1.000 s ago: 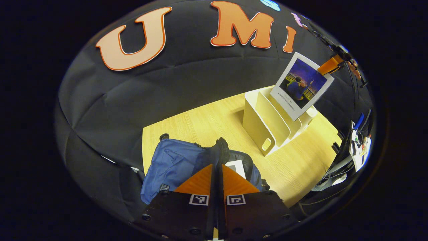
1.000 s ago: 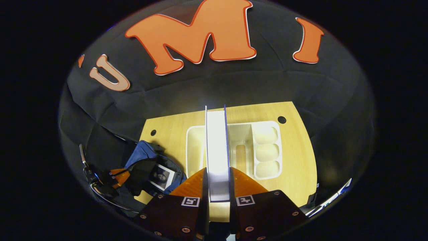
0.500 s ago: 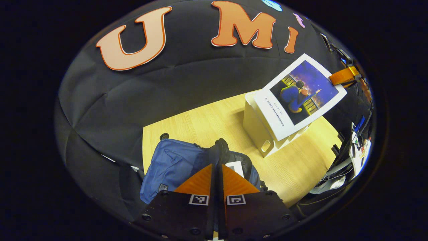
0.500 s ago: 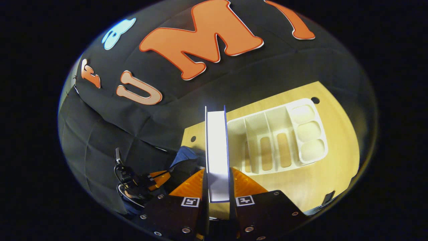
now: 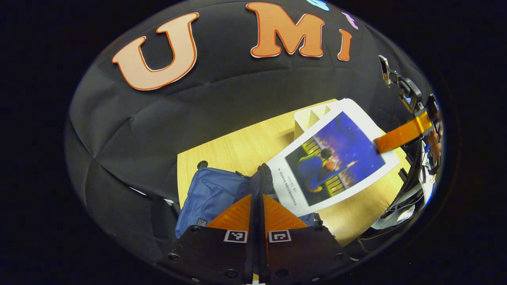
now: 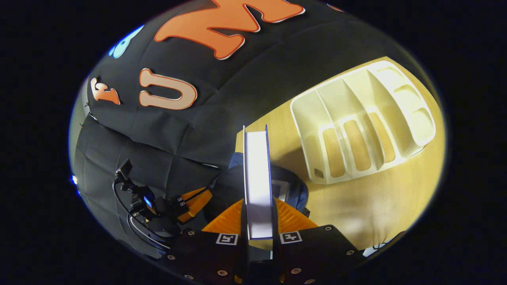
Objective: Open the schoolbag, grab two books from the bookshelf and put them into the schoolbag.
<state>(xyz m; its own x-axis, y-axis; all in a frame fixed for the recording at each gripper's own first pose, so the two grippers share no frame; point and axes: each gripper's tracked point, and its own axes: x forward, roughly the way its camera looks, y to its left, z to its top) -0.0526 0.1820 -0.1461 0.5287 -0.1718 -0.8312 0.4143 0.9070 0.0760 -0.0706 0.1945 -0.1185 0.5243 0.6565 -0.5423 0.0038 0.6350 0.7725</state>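
Note:
The blue schoolbag (image 5: 214, 194) lies on the wooden table (image 5: 237, 146). My left gripper (image 5: 257, 196) is shut on the dark edge of its opening and holds it up. A book (image 5: 332, 158) with a blue picture cover hangs tilted over the bag, my right gripper (image 5: 396, 136) shut on its edge. In the right gripper view the book (image 6: 257, 178) stands edge-on between my right gripper's (image 6: 257, 202) fingers, above the open schoolbag (image 6: 295, 192). A white-covered book (image 6: 282, 188) lies inside the bag. My left gripper (image 6: 190, 200) holds the bag's near side.
The white bookshelf rack (image 6: 364, 122) stands on the table to the right of the bag, its slots bare; its top (image 5: 313, 114) shows behind the book. Cables and equipment (image 5: 408, 198) hang past the table's right edge. A cable hole (image 5: 202, 164) is near the bag.
My right gripper has carried the book from above the rack leftward and down over the bag, tilting it flatter. The left gripper has kept its hold on the bag.

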